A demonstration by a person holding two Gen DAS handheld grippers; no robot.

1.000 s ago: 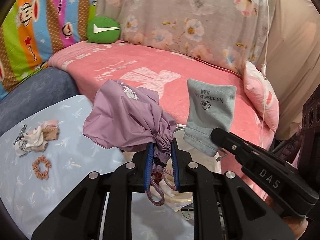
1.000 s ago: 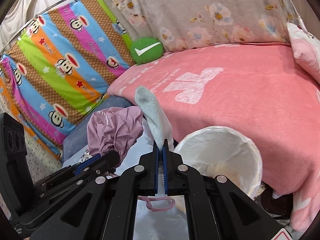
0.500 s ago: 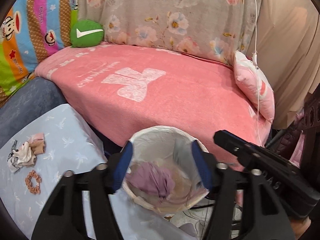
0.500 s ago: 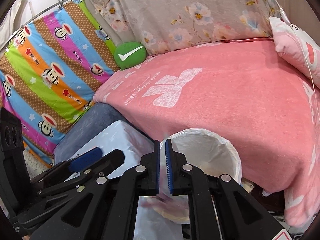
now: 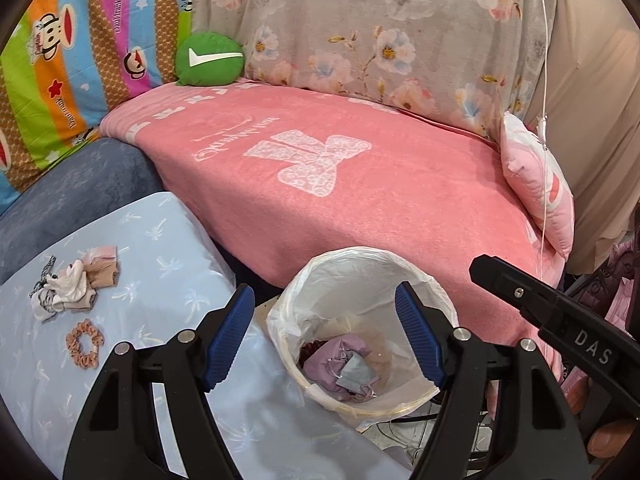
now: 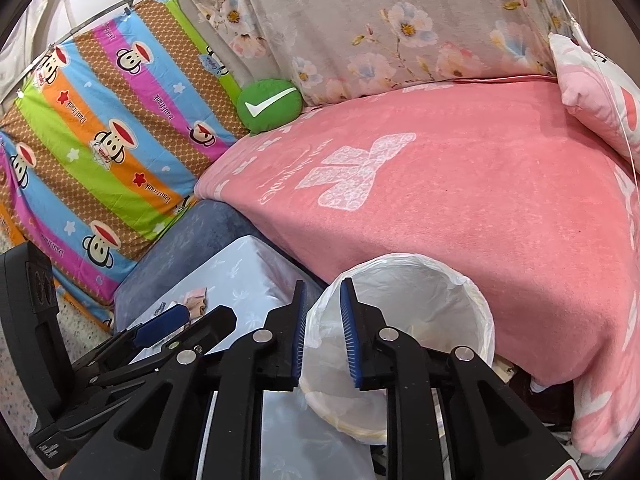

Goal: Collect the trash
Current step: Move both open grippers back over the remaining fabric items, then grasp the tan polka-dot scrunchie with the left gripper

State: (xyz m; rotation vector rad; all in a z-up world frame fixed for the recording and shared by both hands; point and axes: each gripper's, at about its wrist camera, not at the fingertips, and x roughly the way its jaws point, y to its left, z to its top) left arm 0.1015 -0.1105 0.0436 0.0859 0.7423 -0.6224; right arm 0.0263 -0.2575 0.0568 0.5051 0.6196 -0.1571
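The lined trash bin (image 5: 362,326) stands on the floor between the pink bed (image 5: 360,184) and the light-blue counter (image 5: 152,240); a low reach could catch its loose liner and tip it. The purple bag (image 5: 334,364) and grey pouch (image 5: 357,369) lie inside. The socks (image 5: 76,280) and scrunchie (image 5: 85,343) on the counter could be missed. The left gripper (image 5: 324,336) hangs above the bin, jaws wide apart, empty; the right gripper (image 6: 323,334) beside it is slightly parted, holding nothing.
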